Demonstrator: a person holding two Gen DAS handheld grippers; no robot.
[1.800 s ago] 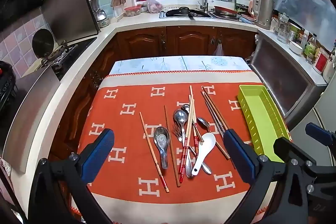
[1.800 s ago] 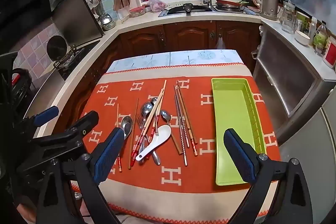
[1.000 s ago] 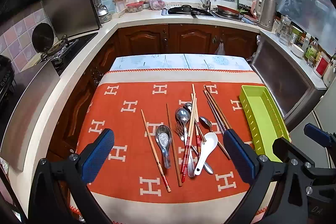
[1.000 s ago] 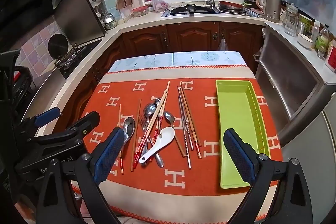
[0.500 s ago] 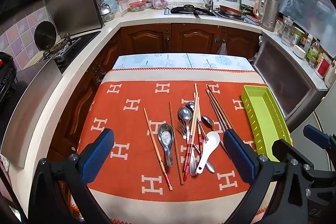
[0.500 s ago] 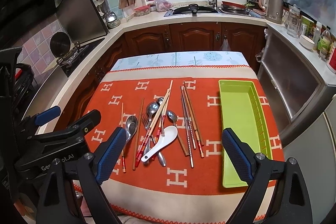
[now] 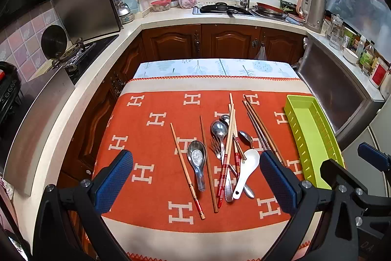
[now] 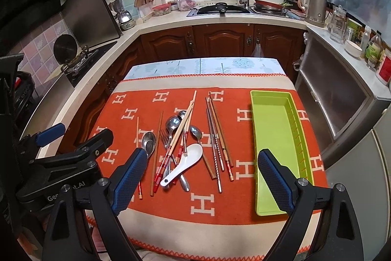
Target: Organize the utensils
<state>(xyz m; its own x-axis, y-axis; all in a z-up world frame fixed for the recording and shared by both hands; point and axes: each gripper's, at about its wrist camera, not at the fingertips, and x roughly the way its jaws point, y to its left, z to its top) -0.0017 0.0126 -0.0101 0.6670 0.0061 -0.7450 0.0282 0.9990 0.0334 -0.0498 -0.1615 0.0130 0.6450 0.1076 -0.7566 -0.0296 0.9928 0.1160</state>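
A loose pile of utensils lies mid-table on the orange cloth: a white ceramic spoon (image 7: pixel 245 169) (image 8: pixel 184 163), metal spoons (image 7: pixel 197 158) (image 8: pixel 149 142), a fork (image 8: pixel 165 138), and several wooden and metal chopsticks (image 7: pixel 187 170) (image 8: pixel 215 136). An empty lime-green tray (image 7: pixel 311 138) (image 8: pixel 276 138) sits to the right of the pile. My left gripper (image 7: pixel 195 184) is open and empty, above the near edge in front of the pile. My right gripper (image 8: pixel 204 181) is open and empty, between pile and tray; it also shows in the left wrist view (image 7: pixel 352 185).
The table (image 8: pixel 200 65) stands in a kitchen with wooden cabinets (image 7: pixel 220 43) behind it, a stove counter (image 7: pixel 73 53) to the left and a steel cabinet (image 7: pixel 334 89) close on the right. The sink (image 8: pixel 224 9) is at the back.
Both grippers have risen and drawn back slightly, so the table sits a little lower in both views. The utensils and tray have not moved.
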